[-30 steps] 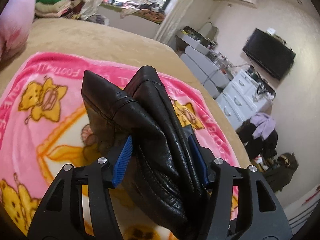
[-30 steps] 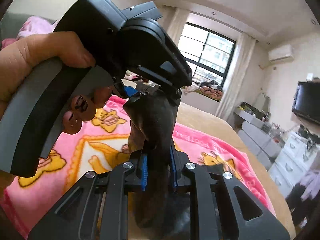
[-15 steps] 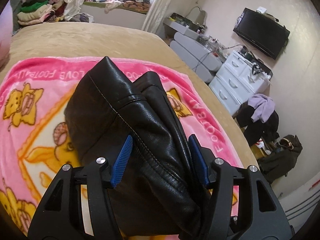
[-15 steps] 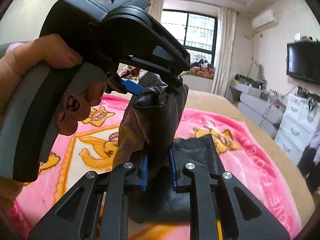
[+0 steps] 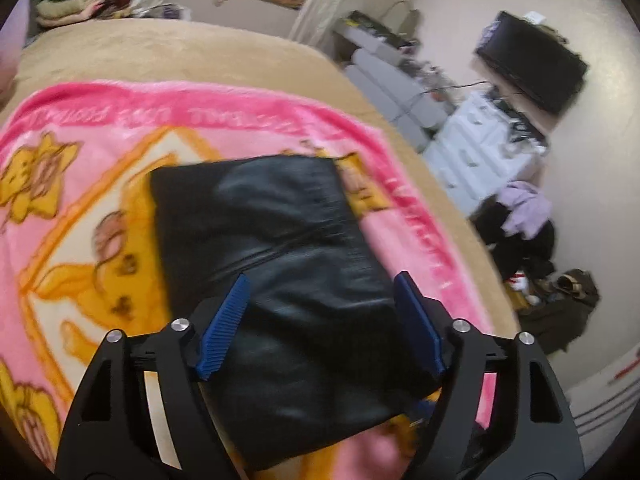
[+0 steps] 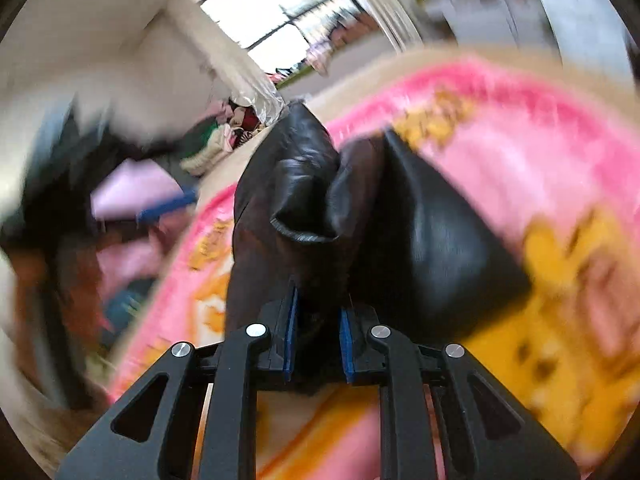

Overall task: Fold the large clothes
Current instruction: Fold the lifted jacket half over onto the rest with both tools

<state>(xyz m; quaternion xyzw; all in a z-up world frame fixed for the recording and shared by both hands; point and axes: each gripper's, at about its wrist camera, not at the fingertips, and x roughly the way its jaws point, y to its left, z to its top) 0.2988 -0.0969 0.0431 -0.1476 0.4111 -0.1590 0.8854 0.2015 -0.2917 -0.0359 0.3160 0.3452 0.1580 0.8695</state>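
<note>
Moved since earlier: black leather garment (image 5: 280, 280), bunched upright between the left jaws half a second ago, now lies flat in a folded slab on the pink cartoon-print fleece blanket (image 5: 100, 128); right wrist view has rolled and blurred.
Left gripper (image 5: 320, 320): jaws have just been opening and stand spread; the garment lies between the blue ribbed pads (image 5: 224, 328), which do not appear to press on it.
Right gripper (image 6: 318, 332): jaws nearly together, pinching a puckered fold of the same black leather.
Garment location: on the blanket, which covers the tan bed (image 5: 160, 52); far edge square to the blanket border, near edge below the left gripper.
Step in hand (judged): laying down the last fold and letting go.
Technique, left: draw back along the pad line without snagging the top layer; stiff leather may spring up if dragged.
Technique, right: lower the pinched fold until it rests on the slab, edges matched, before spreading the jaws.
Risk: the raised, cupped fold at the right gripper could tip over and skew the stack.
Background: white drawer unit (image 5: 472, 152), wall-mounted black television (image 5: 532, 76), both well apart from the work.
</note>
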